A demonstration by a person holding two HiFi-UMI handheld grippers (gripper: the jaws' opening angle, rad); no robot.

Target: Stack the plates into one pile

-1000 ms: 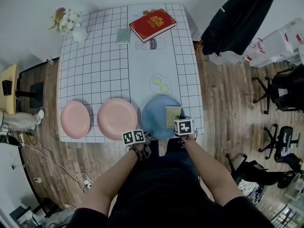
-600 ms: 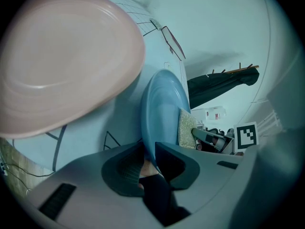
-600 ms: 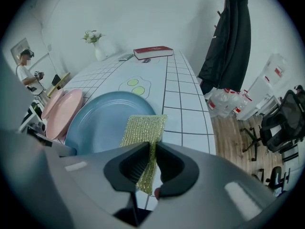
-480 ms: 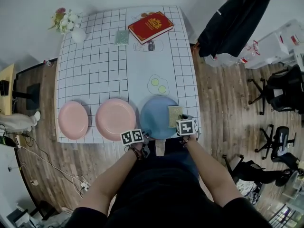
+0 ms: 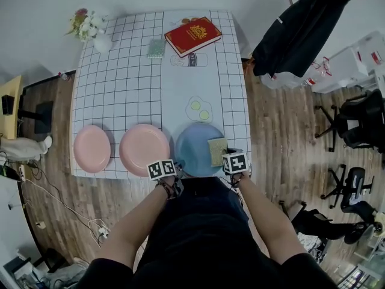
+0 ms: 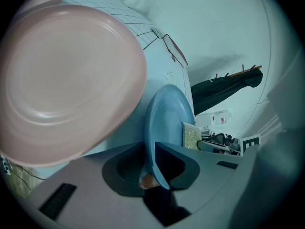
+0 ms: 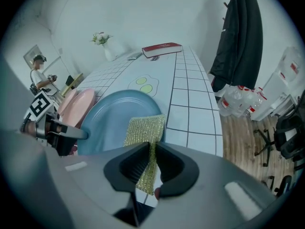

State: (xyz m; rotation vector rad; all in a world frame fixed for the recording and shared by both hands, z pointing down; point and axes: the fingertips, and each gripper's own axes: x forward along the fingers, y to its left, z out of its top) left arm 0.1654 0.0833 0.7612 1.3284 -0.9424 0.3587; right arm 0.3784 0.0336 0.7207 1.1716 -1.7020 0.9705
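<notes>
Three plates sit in a row along the table's near edge: a small pink plate point(image 5: 92, 149), a larger pink plate point(image 5: 144, 149) point(image 6: 66, 80) point(image 7: 78, 106) and a blue plate point(image 5: 195, 146) point(image 6: 169, 118) point(image 7: 112, 120). My left gripper point(image 5: 179, 172) point(image 6: 151, 168) is shut on the blue plate's near rim. A yellow-green sponge point(image 5: 217, 151) point(image 7: 143, 128) point(image 6: 192, 135) lies on the blue plate's right side, and my right gripper point(image 5: 225, 161) point(image 7: 148, 168) is shut on its near edge. Each gripper shows in the other's view.
A red book point(image 5: 192, 35) point(image 7: 162, 48), a small green pad point(image 5: 156, 47) and a vase of flowers point(image 5: 90, 32) point(image 7: 102, 42) stand at the table's far end. A dark coat point(image 5: 301, 29) hangs to the right. Office chairs point(image 5: 355, 119) stand on the wooden floor.
Only the head view has shifted a little. Both grippers keep their grips in the same places and the plates have not moved.
</notes>
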